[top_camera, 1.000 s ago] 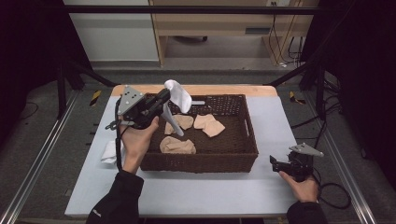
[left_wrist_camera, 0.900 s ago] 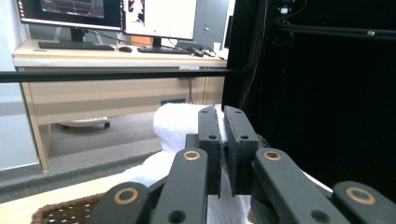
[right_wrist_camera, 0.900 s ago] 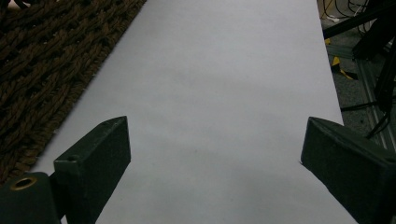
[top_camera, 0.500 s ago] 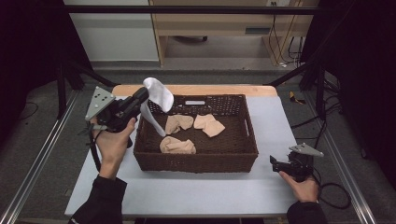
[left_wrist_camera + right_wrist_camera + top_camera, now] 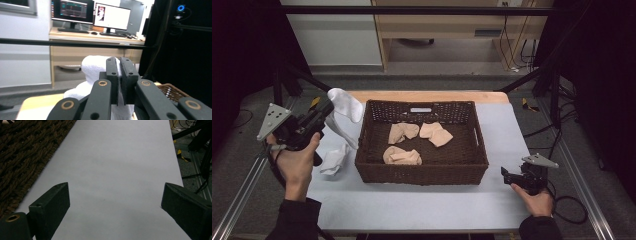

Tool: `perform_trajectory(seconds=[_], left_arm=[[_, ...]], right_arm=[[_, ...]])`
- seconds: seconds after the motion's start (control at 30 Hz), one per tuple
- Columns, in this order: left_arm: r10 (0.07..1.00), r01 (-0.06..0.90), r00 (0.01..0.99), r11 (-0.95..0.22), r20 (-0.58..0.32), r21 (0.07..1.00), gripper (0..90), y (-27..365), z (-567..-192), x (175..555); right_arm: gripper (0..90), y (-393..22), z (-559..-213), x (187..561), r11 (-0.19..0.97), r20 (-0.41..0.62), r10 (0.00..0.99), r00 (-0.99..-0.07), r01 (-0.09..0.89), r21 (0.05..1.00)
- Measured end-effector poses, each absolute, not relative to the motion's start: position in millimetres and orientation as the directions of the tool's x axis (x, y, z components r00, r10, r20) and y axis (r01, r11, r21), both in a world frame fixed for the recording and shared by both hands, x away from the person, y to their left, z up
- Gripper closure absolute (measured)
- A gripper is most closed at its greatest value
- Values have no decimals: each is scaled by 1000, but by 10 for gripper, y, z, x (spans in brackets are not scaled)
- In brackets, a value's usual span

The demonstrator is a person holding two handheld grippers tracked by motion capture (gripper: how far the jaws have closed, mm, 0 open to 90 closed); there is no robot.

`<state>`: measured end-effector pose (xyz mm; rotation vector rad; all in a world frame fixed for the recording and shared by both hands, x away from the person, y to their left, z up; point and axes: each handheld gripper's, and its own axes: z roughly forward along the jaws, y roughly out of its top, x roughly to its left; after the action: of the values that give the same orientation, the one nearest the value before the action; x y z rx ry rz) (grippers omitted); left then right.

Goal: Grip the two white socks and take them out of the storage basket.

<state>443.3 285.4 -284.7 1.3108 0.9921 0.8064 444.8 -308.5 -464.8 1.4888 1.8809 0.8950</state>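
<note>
A dark wicker basket stands in the middle of the table, and three beige cloths lie in it. My left gripper hovers above the table just left of the basket, shut on a white cloth that hangs down from its jaws. In the left gripper view the two jaws stand pressed together on the white cloth, with the left gripper pointing level. My right gripper rests low at the basket's front right corner, and its jaws stand wide open over the bare table.
A second white cloth lies crumpled on the table left of the basket. The basket wall runs along the left of the right gripper view. A black frame bar crosses ahead of the left gripper. Bare table surface lies in front of the basket.
My left hand has carried the white cloth leftward, from above the basket's left part to outside its left rim. The right hand has stayed still.
</note>
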Motion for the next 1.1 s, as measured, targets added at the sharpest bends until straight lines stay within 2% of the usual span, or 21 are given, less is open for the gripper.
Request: perform_trajectory(seconds=[0.4, 0.7, 0.8, 1.1], left_arm=[[938, 141, 295, 143, -179, 980, 853, 3242, -3319, 4433], [966, 276, 228, 59, -125, 959, 851, 3289, -3733, 4561], [968, 358, 223, 30, -116, 933, 850, 3271, -3935, 4615], [963, 461, 251, -32, -96, 887, 807, 3224, -4216, 4694]], right_arm=[[86, -3081, -4658, 4447, 162, -36, 975, -218, 593, 789], [85, -3080, -4658, 4440, 161, -34, 975, -219, 595, 787], [86, -3080, -4657, 4438, 165, -36, 974, -222, 595, 787], [86, -3078, -4661, 4434, 169, -41, 974, -222, 597, 784]])
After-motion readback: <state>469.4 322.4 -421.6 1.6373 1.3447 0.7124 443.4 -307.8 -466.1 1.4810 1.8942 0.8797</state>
